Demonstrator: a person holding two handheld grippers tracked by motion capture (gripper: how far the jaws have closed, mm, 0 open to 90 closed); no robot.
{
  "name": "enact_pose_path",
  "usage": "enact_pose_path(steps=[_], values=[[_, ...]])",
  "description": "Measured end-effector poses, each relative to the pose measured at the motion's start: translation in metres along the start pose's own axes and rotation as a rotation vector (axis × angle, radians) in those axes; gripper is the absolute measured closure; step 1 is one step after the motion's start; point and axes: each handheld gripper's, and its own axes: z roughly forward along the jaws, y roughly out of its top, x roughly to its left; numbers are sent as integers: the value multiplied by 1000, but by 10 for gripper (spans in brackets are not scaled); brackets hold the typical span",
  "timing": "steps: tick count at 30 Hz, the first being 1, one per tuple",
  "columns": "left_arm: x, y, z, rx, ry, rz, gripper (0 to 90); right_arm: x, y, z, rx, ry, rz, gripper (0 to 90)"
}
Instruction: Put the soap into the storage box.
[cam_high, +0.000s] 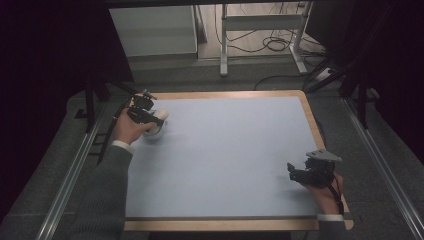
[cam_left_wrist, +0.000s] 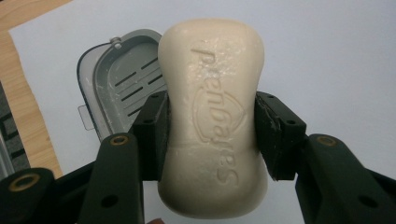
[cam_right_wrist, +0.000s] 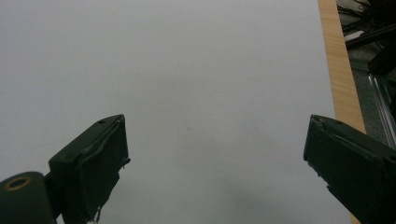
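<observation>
Left claw (cam_left_wrist: 211, 135): my jaws clamp the soap (cam_left_wrist: 212, 116) at its waist, far left over the mat (cam_high: 225, 150).
Dish (cam_left_wrist: 116, 84): open, beside soap.
Right claw (cam_right_wrist: 215, 158): wide open, idle, near right.
Progress: soap gripped; placing probably left.

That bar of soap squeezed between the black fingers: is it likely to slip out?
Possibly. The soap bar looks smooth and rounded, so it could slide, though it appears dry and the left gripper clamps its narrower waist. It seems stiff; the embossed lettering shows no denting. Likely fairly heavy for its size.
</observation>
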Motion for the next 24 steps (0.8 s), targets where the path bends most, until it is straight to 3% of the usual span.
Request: enact_pose_path(steps=[10, 24], values=[[9, 2, 10, -9, 23, -45, 495, -1, -1, 0, 2, -2, 0, 63], [20, 0, 30, 32, 21, -81, 495, -2, -1, 1, 6, -6, -1, 63]])
